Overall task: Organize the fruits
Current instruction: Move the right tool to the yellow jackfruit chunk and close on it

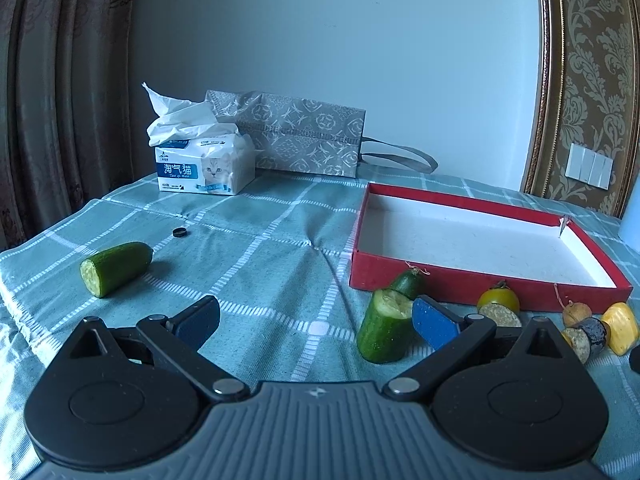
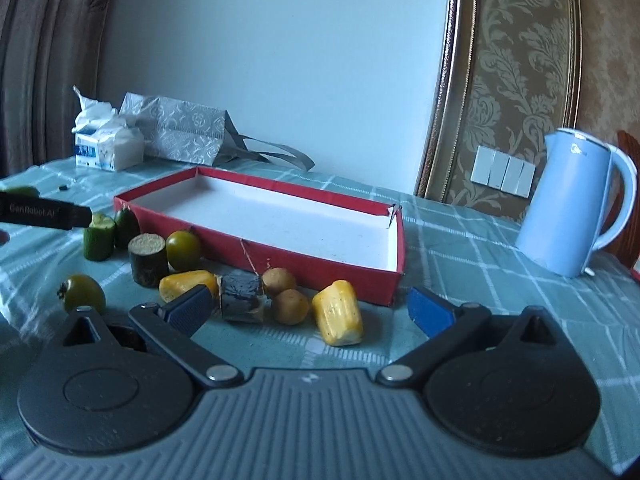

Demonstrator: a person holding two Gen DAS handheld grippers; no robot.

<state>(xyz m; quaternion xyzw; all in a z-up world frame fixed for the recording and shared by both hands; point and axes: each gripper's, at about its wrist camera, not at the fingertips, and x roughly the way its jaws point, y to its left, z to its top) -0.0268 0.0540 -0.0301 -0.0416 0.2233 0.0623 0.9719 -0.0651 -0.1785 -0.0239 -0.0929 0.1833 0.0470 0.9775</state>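
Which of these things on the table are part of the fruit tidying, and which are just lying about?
For the job: cucumber pieces, tomatoes, yellow pieces, red box.

Just lying about: tissues, patterned bag, kettle, small black ring.

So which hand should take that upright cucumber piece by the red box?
Left. The left gripper is open with the upright cucumber piece right beside one finger, near the red box. The right gripper faces the yellow pieces instead.
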